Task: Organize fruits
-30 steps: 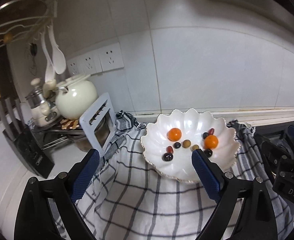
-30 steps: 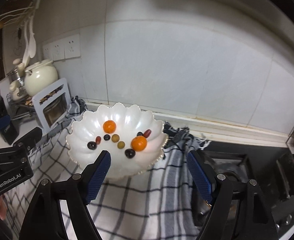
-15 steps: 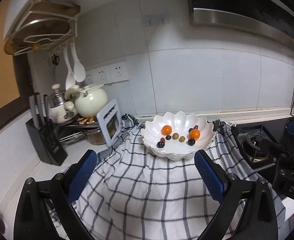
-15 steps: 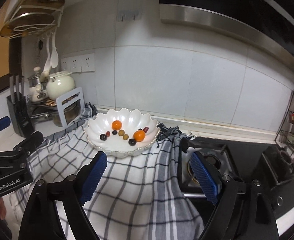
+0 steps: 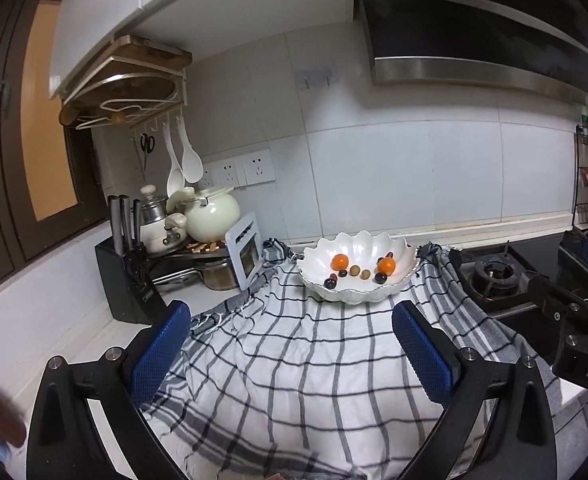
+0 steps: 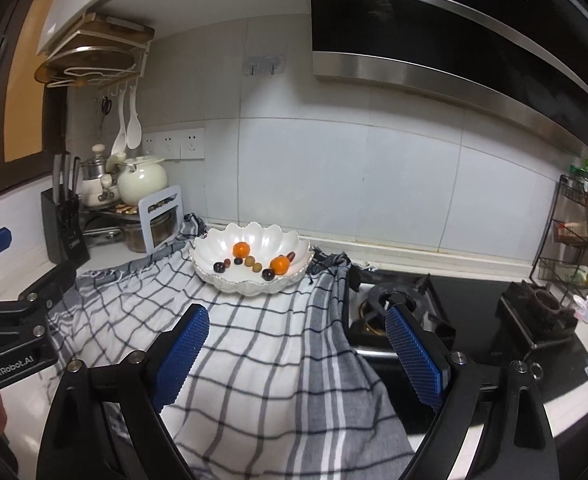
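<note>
Nearest, left gripper (image 5: 292, 354) spread wide and holding nothing, hovering above checked cloth (image 5: 294, 360); right gripper (image 6: 297, 350) likewise spread wide and holding nothing, over the cloth's edge beside gas burner (image 6: 389, 300). Further back, white scalloped bowl (image 5: 397, 248) resting on the cloth, well apart from both grippers, holding two oranges (image 5: 339, 261), with small dark and olive-coloured fruits (image 5: 354, 270) between and around them. Beyond, at left, black knife block (image 5: 128, 276) and cream teapot (image 5: 212, 216) against tiled wall.

Left gripper (image 5: 292, 354) sits low in frame, blue-padded fingers spread wide and empty; right gripper (image 6: 297, 354) likewise, jaws parted, gripping nothing.
</note>
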The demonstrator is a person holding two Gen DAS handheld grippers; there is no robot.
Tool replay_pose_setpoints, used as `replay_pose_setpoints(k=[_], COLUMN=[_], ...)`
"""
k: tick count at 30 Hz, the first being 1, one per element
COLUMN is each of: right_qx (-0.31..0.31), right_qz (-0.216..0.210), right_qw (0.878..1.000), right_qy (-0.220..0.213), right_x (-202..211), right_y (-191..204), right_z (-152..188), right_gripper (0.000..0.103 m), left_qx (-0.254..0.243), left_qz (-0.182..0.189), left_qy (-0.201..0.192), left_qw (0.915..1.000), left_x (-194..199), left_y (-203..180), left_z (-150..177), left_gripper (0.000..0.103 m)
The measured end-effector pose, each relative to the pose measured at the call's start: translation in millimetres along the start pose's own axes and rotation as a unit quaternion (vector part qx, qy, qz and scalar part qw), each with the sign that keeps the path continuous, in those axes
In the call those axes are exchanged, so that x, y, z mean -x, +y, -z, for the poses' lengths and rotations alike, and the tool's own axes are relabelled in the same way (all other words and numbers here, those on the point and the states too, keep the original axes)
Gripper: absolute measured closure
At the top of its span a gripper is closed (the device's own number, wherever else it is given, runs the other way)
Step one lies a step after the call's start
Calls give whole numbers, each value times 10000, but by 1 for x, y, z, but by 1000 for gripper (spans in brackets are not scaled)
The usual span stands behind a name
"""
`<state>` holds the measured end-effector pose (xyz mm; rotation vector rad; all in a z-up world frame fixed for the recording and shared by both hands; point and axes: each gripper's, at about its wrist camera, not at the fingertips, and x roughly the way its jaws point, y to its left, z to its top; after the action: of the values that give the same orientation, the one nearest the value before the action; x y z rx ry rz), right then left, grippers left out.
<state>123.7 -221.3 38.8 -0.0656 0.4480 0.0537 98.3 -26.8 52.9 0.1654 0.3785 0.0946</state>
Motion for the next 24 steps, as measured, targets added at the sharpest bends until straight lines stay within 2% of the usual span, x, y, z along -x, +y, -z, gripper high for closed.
replay_pose_setpoints(k=[6,15,24], right_qx=[-89,-90,-245], right_qz=[50,174,156], right_qw=[9999,9994,9989], right_qy=[-63,-276,-371], right_x=[29,71,94], right_y=[-3,-7,-10], right_z=[13,22,26], right_gripper=[12,12,12], left_qx=[-89,-36,10], left_qz=[-13,207,380], left_qy=[-129,-79,-147], left_qw=[9999,9997,9992], left_x=[32,60,79], left_y=[-3,-6,-7], left_z=[8,18,20], left_gripper=[0,0,0])
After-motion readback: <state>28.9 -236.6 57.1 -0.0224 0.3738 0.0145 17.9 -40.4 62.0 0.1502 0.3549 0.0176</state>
